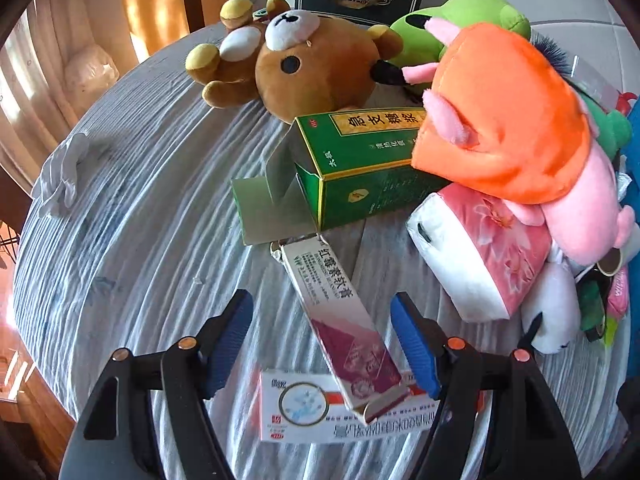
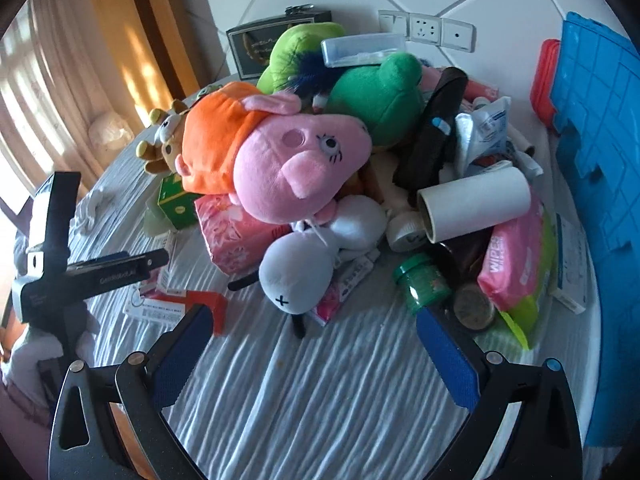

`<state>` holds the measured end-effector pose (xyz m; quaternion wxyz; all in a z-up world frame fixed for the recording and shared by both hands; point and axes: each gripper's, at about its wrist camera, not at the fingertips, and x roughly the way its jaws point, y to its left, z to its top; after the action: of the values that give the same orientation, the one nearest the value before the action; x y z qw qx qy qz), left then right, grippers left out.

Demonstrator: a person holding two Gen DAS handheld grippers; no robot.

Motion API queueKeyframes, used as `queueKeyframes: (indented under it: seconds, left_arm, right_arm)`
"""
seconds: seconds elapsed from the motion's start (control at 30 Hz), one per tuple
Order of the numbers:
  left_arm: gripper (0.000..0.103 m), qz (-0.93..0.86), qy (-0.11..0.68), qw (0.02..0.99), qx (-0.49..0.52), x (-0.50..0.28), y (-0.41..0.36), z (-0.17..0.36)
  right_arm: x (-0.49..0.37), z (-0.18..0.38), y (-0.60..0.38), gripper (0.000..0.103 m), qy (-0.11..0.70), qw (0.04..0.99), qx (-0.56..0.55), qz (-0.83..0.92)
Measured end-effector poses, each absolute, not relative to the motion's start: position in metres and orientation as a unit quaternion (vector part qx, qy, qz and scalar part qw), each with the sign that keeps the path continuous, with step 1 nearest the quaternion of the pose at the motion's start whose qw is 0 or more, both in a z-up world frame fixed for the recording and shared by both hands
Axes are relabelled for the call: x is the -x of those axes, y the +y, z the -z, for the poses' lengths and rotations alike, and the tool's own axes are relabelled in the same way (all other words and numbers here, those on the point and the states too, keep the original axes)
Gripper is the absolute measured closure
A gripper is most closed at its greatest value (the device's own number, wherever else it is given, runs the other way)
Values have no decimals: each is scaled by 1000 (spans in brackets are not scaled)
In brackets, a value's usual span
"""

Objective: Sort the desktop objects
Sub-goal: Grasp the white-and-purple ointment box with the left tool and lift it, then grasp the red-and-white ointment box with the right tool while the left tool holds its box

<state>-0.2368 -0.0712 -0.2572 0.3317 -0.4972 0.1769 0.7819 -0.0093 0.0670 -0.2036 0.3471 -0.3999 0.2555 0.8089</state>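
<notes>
Left wrist view: the left claw (image 1: pixel 326 342) stands released at the bottom of the frame, its pads either side of a slim ointment box (image 1: pixel 340 320) but apart from it; that box lies across a white medicine box (image 1: pixel 320 412). Upper centre sits a brown bear (image 1: pixel 296 68).

Right wrist view: the right claw (image 2: pixel 316 354) is released over bare striped surface (image 2: pixel 320 400). Only here show the pink pig plush (image 2: pixel 296 168), paper roll (image 2: pixel 476 200), green jar (image 2: pixel 424 284) and blue crate (image 2: pixel 600 160) at right.
</notes>
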Motion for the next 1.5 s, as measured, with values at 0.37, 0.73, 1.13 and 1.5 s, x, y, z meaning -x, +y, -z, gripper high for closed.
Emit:
queueKeyframes:
  seconds: [0.37,0.73,1.13,1.5]
  left_arm:
    - [75,-805,168,316,473,224,-123,237]
    - [75,-801,135,277,512,223,-193,268]
    - [75,-808,133,278,502,229,-187,278]
    - [75,-814,126,288,489,229,-191,279]
  right_arm:
    - [74,230,48,0,211,220,441,-844]
    - [149,275,13,0,98,104,515,-845]
    - [178,308,7,0,61,78,556,-825]
    - [169,293,5,15,103,79,534,-836]
